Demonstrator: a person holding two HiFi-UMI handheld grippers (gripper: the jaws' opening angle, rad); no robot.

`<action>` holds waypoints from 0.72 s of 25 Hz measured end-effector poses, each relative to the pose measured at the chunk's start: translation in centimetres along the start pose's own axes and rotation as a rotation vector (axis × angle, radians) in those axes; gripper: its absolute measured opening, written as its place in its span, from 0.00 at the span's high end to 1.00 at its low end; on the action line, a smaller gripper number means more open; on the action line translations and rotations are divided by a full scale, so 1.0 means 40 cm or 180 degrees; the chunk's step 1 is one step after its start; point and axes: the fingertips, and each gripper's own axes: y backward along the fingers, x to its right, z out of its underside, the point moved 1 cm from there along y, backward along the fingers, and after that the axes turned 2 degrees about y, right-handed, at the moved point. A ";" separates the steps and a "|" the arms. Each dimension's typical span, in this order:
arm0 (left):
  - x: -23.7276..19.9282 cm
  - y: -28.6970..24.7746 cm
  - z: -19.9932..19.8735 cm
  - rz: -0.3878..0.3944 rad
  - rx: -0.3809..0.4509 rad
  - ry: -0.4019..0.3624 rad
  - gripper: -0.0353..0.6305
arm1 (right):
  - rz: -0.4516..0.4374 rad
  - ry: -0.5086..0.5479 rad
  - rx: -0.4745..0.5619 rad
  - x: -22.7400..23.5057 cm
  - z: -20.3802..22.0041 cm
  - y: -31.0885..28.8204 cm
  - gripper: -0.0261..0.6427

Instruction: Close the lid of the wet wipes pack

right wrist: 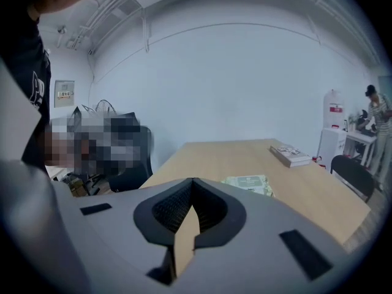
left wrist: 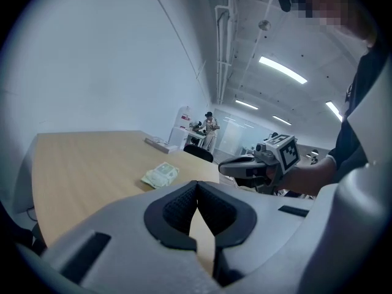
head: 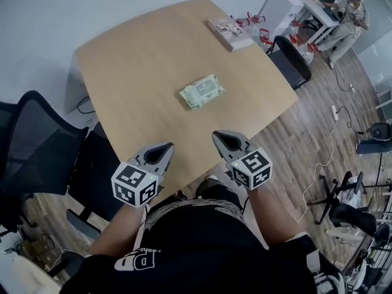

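Note:
The wet wipes pack (head: 202, 92), pale green with a flat lid on top, lies in the middle of the wooden table (head: 135, 66). It also shows in the left gripper view as the pack (left wrist: 160, 175) and in the right gripper view as the pack (right wrist: 248, 183). Both grippers hang over the table's near edge, well short of the pack. My left gripper (head: 160, 152) is shut with nothing in it, jaw tips meeting (left wrist: 197, 185). My right gripper (head: 224, 140) is likewise shut and empty (right wrist: 193, 182), and appears beside the left one (left wrist: 223, 167).
A book (head: 229, 33) lies at the table's far edge. Black office chairs (head: 37, 146) stand at the left, and another chair (head: 291, 60) at the right corner. A person (head: 349, 11) sits at a desk in the far right. Cables lie on the floor at right.

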 end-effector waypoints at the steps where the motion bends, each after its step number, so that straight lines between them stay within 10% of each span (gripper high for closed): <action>1: 0.011 0.000 -0.004 0.0015 0.0010 -0.0024 0.92 | 0.0007 -0.0030 0.0047 -0.006 -0.005 0.016 0.95; 18: 0.269 0.014 -0.008 -0.0056 0.0145 -0.0181 0.92 | -0.0194 -0.0209 0.0498 -0.147 0.014 0.309 0.95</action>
